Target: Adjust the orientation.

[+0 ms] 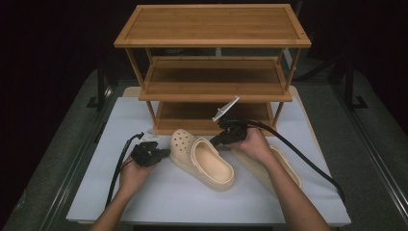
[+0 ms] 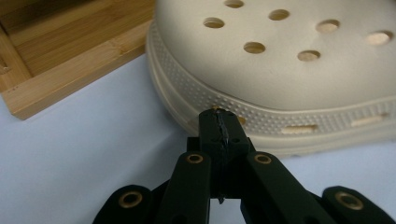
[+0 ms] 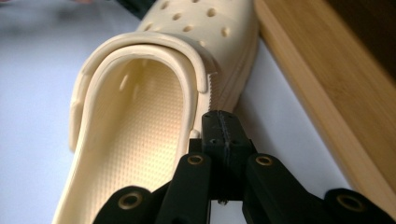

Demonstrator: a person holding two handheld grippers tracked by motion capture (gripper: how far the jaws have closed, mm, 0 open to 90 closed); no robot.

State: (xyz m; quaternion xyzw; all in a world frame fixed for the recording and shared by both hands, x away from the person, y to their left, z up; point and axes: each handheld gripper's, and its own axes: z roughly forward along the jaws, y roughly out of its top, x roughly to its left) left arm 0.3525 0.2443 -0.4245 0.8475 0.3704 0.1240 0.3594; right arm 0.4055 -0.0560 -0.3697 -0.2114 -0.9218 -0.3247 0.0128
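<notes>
A cream clog [image 1: 202, 161] with holes over its toe lies on the white table top [image 1: 159, 197], toe toward the rack. My left gripper [image 1: 165, 153] is shut with nothing in it. Its tips [image 2: 219, 122] sit right at the dotted sole rim by the clog's toe [image 2: 280, 60]. My right gripper [image 1: 215, 141] is also shut and empty. Its tips [image 3: 223, 120] are against the clog's [image 3: 140, 140] side, just below the folded heel strap. A second cream clog [image 1: 288, 169] lies to the right, partly hidden under the right hand and forearm.
A three-tier bamboo shoe rack [image 1: 214, 77] stands just behind the clogs, with bare shelves. Its bottom frame [image 2: 56, 65] [image 3: 327, 88] runs close past the first clog's toe. Black cables trail from both grippers over the table. Dark floor surrounds the table.
</notes>
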